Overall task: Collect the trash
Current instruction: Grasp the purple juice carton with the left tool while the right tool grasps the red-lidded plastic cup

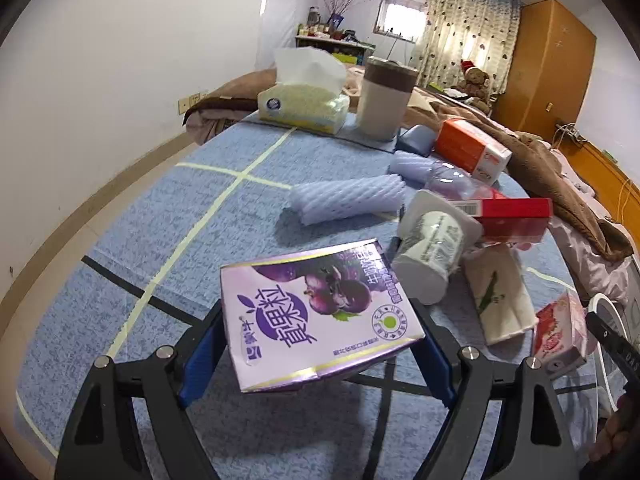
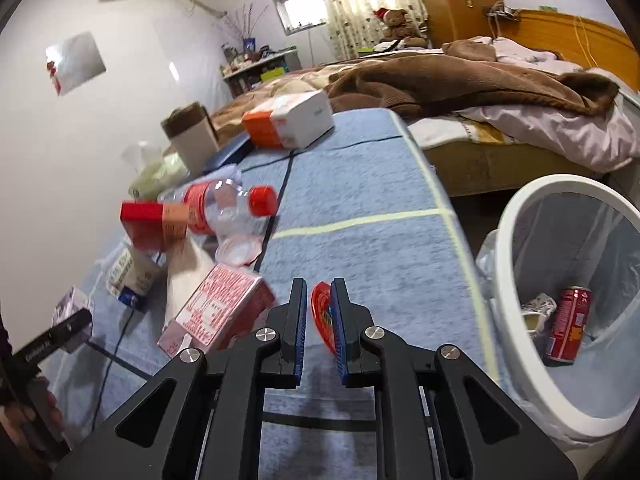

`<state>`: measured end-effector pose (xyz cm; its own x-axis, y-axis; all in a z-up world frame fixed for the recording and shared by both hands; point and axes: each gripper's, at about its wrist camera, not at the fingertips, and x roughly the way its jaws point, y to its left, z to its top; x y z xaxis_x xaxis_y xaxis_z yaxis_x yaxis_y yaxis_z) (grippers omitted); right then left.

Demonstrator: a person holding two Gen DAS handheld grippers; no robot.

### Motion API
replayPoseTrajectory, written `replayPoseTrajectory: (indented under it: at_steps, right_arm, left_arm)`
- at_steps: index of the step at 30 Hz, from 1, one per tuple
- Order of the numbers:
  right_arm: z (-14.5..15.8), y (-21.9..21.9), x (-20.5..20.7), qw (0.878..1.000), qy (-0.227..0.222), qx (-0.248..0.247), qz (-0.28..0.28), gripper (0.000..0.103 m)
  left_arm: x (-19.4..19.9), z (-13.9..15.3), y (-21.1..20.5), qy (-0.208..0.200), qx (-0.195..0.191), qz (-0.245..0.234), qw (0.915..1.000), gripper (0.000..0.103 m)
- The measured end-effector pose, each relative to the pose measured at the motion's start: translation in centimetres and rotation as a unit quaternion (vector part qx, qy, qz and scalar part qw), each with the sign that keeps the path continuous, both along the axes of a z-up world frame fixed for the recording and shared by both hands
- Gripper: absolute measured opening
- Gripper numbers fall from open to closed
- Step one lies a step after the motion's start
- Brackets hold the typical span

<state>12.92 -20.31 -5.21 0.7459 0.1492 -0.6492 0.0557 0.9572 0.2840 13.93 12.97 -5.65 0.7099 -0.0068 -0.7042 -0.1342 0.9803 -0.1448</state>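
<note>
Blue cloth [image 1: 120, 240] crossed with pale and black tape lines covers my table, which stands against a bed with a brown blanket [image 2: 460, 76] in a white-walled bedroom. My left gripper [image 1: 320, 340] is clenched on a purple milk carton [image 1: 316, 312], its long axis running away from me, just above the cloth and near a tipped white cup [image 1: 432, 252]. Only the right view shows the lined white bin [image 2: 516, 280] beside the table with a red can [image 2: 568, 324] inside, and my right gripper [image 2: 318, 312] pinching a red wrapper [image 2: 322, 316] over the cloth.

The right tongs [image 2: 319, 316] pinch a red wrapper [image 2: 322, 312] above the blue worktop [image 2: 360, 240]; beside it, a white bin [image 2: 516, 308] holds a red can [image 2: 570, 328].
</note>
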Motion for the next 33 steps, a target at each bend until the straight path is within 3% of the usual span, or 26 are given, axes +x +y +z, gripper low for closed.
replayPoseTrajectory:
  at_steps: [3,12,15,16,19,21,22,33]
  right_arm:
    - [0.4,-0.9,-0.4,1.0,-0.003,0.018,0.004,0.007]
    - [1.0,-1.7,-1.0,0.997,-0.027,0.067,0.033,0.007]
    - [0.6,-2.0,-1.2,0.999,0.006,0.049,0.006,0.022]
    - [0.3,-1.9,-1.3,0.999,0.025,0.041,-0.006,0.022]
    - [-0.4,-1.9,-2.2,0.996,0.045,0.078,-0.005,0.025]
    - [-1.1,-1.2,-1.9,0.993,0.059,0.098,0.012,0.048]
    - [-1.5,-0.7,-1.3,0.994,0.067,0.09,0.015,0.052]
    - [-2.4,-0.3,3.8,0.993,0.092,0.071,-0.024,0.052]
  left_arm:
    - [-0.4,0.5,-0.4,-0.007,-0.003,-0.007,0.9999,0.086]
    - [-1.1,1.4,-2.2,-0.021,-0.004,-0.031,0.9993,0.086]
    - [-1.2,1.5,-2.6,-0.023,-0.005,-0.038,0.999,0.086]
    - [-1.2,1.6,-2.8,-0.024,-0.005,-0.04,0.9989,0.086]
    - [-1.2,1.6,-3.1,-0.027,-0.007,-0.046,0.9986,0.086]
    - [-1.2,1.5,-3.3,-0.026,-0.006,-0.049,0.9984,0.086]
    - [-1.1,1.5,-3.4,-0.025,-0.006,-0.05,0.9984,0.086]
    - [-1.1,1.4,-3.3,-0.023,-0.009,-0.051,0.9984,0.086]
